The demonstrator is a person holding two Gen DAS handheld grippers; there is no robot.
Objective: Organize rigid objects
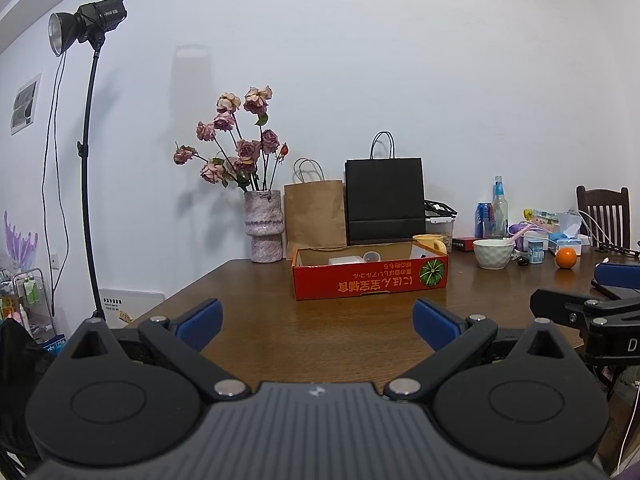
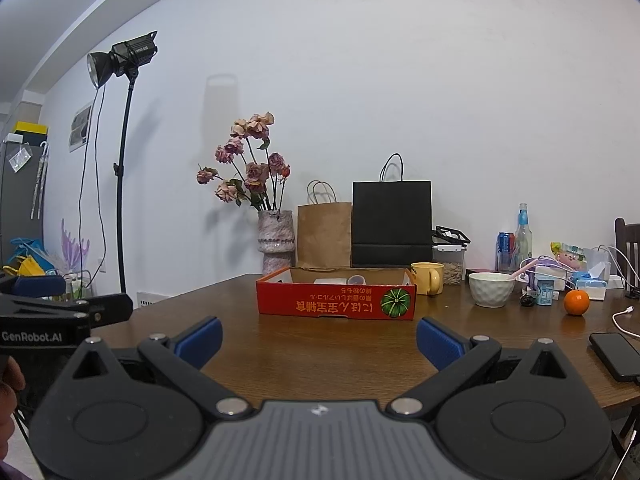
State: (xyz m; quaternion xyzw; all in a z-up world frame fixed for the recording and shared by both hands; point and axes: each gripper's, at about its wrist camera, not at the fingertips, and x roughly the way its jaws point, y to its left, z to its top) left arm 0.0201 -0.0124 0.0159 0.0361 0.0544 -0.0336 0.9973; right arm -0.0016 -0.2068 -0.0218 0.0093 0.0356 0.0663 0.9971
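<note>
The red box (image 1: 370, 276) is sitting mid-tabletop (image 1: 320, 320), its wall hiding what are perhaps cups; both grippers (image 1: 316, 320) (image 2: 319, 338) are hovering, fingers wide; only the right view is showing a phone (image 2: 614, 354)

"GenRobot.AI" on left gripper (image 2: 40, 320), upside-down Japanese print on red box (image 2: 336, 300), unreadable

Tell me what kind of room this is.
Probably a home dining room, doubling as a recording spot: a wooden table cluttered with a mug, bowl and vase of dried roses, a dining chair, and a studio light on a stand.
</note>
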